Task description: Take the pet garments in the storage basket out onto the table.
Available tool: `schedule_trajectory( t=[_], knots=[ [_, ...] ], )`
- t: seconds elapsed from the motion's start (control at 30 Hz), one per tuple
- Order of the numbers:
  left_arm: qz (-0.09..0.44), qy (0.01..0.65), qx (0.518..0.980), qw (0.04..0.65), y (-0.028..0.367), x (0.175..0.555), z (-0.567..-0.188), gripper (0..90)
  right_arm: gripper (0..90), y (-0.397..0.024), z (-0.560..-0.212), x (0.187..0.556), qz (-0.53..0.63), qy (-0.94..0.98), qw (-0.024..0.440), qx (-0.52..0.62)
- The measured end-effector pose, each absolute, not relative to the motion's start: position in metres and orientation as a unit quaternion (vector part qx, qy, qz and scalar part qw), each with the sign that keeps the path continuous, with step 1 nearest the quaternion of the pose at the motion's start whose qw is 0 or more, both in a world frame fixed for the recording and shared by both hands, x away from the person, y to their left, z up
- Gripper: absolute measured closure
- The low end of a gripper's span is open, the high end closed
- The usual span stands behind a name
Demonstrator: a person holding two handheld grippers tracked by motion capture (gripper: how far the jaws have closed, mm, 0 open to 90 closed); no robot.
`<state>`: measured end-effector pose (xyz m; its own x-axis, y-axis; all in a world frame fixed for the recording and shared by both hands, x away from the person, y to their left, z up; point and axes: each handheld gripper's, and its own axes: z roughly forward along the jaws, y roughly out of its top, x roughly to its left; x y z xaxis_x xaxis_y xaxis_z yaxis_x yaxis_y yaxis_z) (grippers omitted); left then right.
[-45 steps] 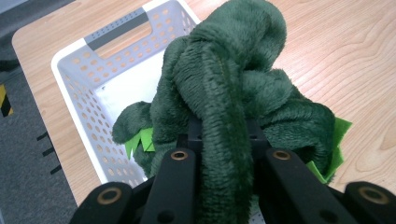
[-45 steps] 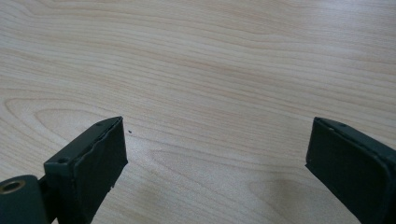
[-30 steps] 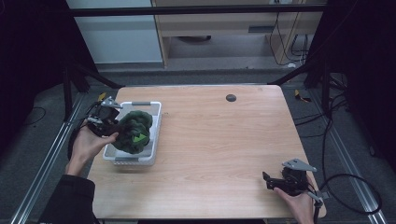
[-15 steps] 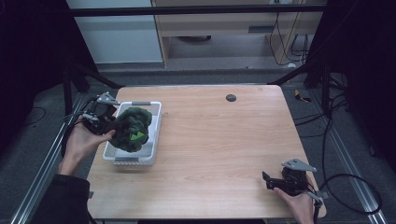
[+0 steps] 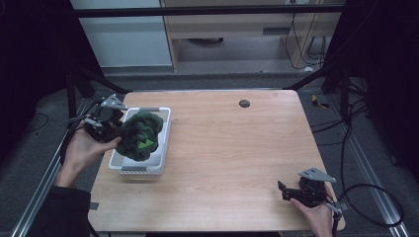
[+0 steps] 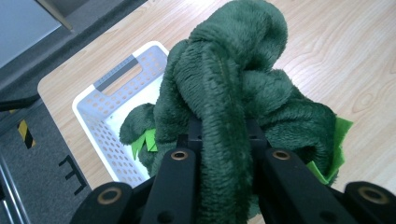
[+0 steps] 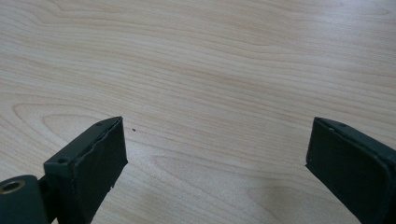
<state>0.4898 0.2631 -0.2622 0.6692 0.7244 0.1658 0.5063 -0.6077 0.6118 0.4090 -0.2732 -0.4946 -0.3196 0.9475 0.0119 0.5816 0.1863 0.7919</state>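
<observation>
Green plush toy has risen since a second ago — in the high view the left gripper lifts it above the white basket, so removal is under way. Left gripper view: jaws pinch the plush. Right gripper view: the right gripper — spread over bare table.

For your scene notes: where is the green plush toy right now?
In the high view, the green plush toy is at the table's left, gripped by the left gripper above the white basket.
</observation>
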Motion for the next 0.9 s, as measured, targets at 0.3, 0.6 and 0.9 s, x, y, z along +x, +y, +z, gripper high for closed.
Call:
schedule_trajectory(
  t=[0.3,0.6,0.9],
  knots=[
    [0.201,0.328,0.881,0.276,0.251,0.478,-0.258,79.6,5.1,-0.273,-0.494,0.409,0.363,0.726,0.255,0.526],
    [0.189,0.313,0.885,0.287,0.235,0.472,-0.253,79.6,5.1,-0.274,-0.494,0.408,0.364,0.725,0.258,0.524],
    [0.181,0.298,0.889,0.297,0.216,0.472,-0.252,79.6,5.1,-0.275,-0.494,0.408,0.365,0.724,0.259,0.524]
  ],
)
